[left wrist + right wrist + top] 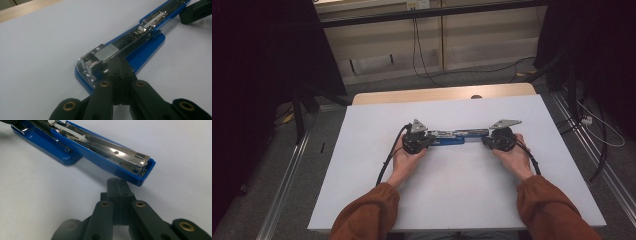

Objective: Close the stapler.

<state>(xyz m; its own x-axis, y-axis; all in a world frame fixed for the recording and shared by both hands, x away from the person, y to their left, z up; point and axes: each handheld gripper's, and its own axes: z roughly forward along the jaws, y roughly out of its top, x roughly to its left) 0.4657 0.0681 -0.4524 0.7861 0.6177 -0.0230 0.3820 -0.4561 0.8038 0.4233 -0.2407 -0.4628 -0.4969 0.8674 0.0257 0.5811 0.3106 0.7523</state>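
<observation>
One blue stapler [451,138], opened out flat, lay on the white table [362,165]. Left gripper [121,67] jaws were pressed together, tips at its metal staple end. Right gripper [117,185] jaws likewise together, tips just short of its blue cover end.

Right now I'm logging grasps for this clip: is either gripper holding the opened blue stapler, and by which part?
Nothing is held. Both grippers are shut with nothing between their jaws: the left gripper tip rests against the stapler at its head end, the right gripper by the far end of the swung-open top.
</observation>
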